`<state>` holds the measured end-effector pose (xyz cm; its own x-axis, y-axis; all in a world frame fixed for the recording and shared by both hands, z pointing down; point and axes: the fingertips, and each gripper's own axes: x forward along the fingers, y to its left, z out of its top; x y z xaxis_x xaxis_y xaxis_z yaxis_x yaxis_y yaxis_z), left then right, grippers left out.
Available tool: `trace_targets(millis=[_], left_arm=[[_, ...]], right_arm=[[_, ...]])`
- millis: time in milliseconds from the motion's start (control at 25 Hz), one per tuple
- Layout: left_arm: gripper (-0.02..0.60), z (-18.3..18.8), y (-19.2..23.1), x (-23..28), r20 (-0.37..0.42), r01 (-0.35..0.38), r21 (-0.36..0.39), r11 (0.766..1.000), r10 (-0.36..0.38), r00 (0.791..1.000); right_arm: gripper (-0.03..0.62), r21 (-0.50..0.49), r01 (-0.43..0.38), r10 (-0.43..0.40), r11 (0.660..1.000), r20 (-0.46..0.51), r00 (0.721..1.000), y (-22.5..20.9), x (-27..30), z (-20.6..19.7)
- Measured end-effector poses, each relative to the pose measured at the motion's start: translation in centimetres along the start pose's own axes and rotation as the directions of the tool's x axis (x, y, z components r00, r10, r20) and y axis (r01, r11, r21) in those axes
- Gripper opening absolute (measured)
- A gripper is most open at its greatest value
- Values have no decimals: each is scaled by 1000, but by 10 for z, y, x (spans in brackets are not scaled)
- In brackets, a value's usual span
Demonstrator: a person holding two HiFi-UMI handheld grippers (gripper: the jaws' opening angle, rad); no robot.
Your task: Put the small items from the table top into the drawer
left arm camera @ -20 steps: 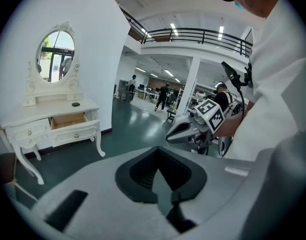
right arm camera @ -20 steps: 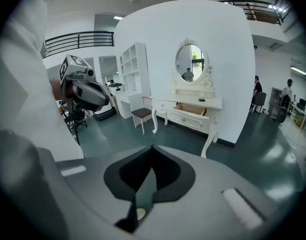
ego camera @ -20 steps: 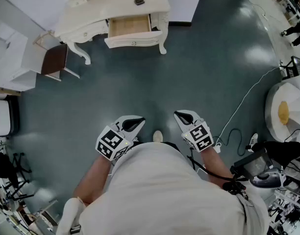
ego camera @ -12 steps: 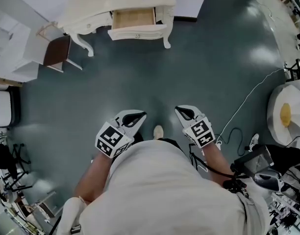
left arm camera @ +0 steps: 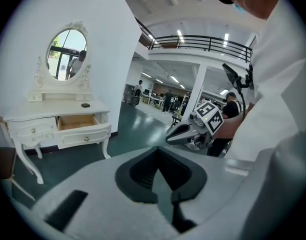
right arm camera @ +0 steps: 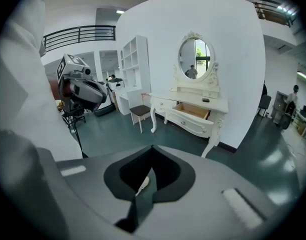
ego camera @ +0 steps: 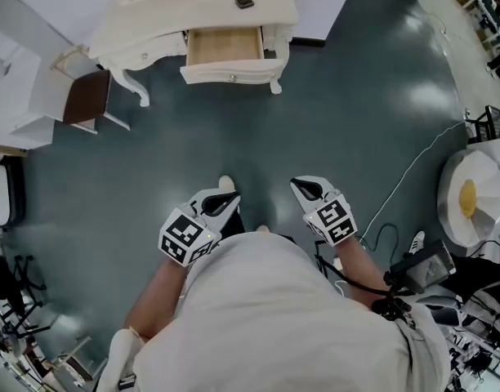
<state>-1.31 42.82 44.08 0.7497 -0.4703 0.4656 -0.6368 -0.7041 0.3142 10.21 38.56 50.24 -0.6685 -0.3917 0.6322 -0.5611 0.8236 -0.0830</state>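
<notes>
The white dressing table [ego camera: 152, 11] stands far ahead across the floor, its drawer [ego camera: 225, 46] pulled open and showing bare wood inside. One small dark item [ego camera: 244, 2] lies on the table top. My left gripper [ego camera: 230, 199] and right gripper [ego camera: 297, 187] are held close to the person's body, far from the table, both shut with nothing in them. In the left gripper view the table [left arm camera: 28, 116], the open drawer [left arm camera: 76, 121] and the dark item [left arm camera: 85, 105] sit at the left, beyond my shut left gripper [left arm camera: 158, 156]. The right gripper view shows the drawer [right arm camera: 193, 110] past my shut right gripper [right arm camera: 152, 153].
A chair with a brown seat [ego camera: 88, 98] stands left of the table, next to white shelving [ego camera: 25, 72]. A white cable [ego camera: 409, 166] trails over the dark green floor at the right, near a round white object [ego camera: 472, 194]. The person's shoe [ego camera: 226, 184] is stepping forward between the grippers.
The person has stepped forward: a shoe now shows ahead by the left gripper, and the view has shifted slightly. Both grippers stay shut in the same pose.
</notes>
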Motion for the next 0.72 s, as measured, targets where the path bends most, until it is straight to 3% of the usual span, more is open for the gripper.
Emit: trace_targets(millis=[160,240,360,480,720], left_arm=[[2,36,63,6,55,11,9,1000,-12,998],[2,53,93,9,76,19,14,1000,-20,997],[2,68,132,15,75,46,43,998,-50,996],[58,75,171,22,65,54,51,997,-58,996],[104,107,232,50,74,33,26,999,-35,997]], right_arm=[[2,1,41,-41,999,13,999,-31,31,53],[48,-26,58,-58,998,7,998,-48,49,79],[53,-31,83,-83,996,6,997,-66,72,111],[67,-15,111,-111,994,10,994,-80,90,131],[80,31,138,-138,990,4,990,-124,105,151]])
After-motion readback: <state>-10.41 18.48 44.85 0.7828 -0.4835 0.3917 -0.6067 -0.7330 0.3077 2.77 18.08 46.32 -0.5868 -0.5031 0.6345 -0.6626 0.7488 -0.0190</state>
